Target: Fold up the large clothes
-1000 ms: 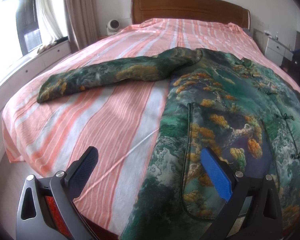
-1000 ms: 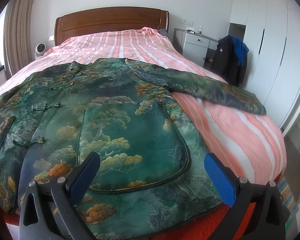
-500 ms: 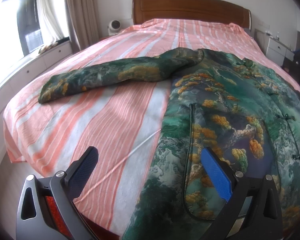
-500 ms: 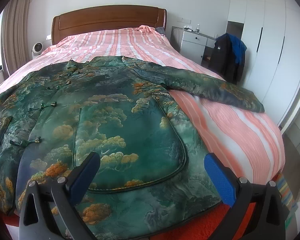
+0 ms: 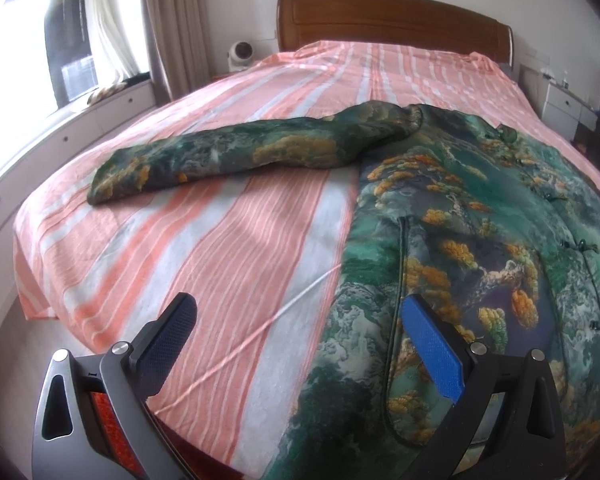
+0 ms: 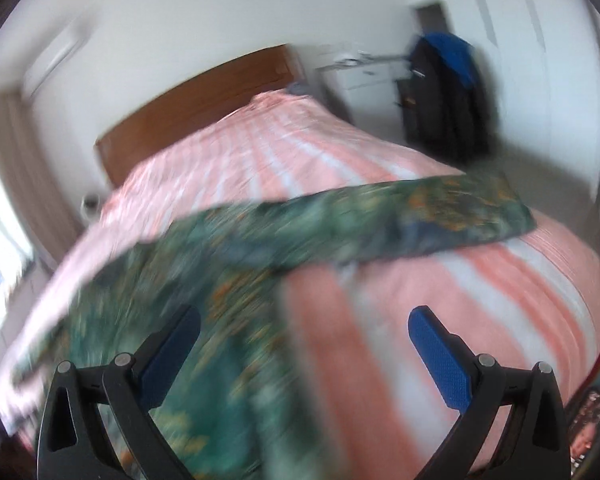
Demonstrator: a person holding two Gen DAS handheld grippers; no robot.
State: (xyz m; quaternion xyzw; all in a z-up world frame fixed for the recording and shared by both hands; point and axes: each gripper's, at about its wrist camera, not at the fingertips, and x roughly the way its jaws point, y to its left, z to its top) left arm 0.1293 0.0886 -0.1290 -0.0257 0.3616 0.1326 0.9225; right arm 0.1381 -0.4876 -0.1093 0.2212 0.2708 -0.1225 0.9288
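Two tongs, both spread wide, neither holding anything. Left tongs [image 5: 298, 344] hover low over the foot of the bed [image 5: 236, 248], blue pads apart; the left pad sits over striped sheet, the right pad over the garment's near edge. Right tongs [image 6: 304, 350] also gape, left pad above the garment, right pad above bare sheet; that view is heavily motion-blurred and tilted.

Jacket [image 5: 480, 248], the task item: large, green with orange-yellow tree and cloud print, knot-style front closures, lies flat and face up on the bed, covering the right half in the left wrist view. Curved patch pocket [image 5: 432, 320] close to the left tongs' right pad. One sleeve [image 5: 236, 154] stretches out leftward across the pink-and-white striped sheet, cuff near the bed's left side. In the right wrist view the jacket [image 6: 204, 304] smears across lower left and its other sleeve [image 6: 432, 216] reaches right toward the bed edge.

Wooden headboard [image 5: 392, 20] at the far end. Small white round device [image 5: 242, 53] left of it. Curtain [image 5: 168, 28] and window [image 5: 60, 44] on the left. White drawers [image 5: 568, 102] far right. Dark coat with blue lining [image 6: 446, 96] hangs near a white wardrobe [image 6: 540, 60].

No brand, label or writing readable anywhere.
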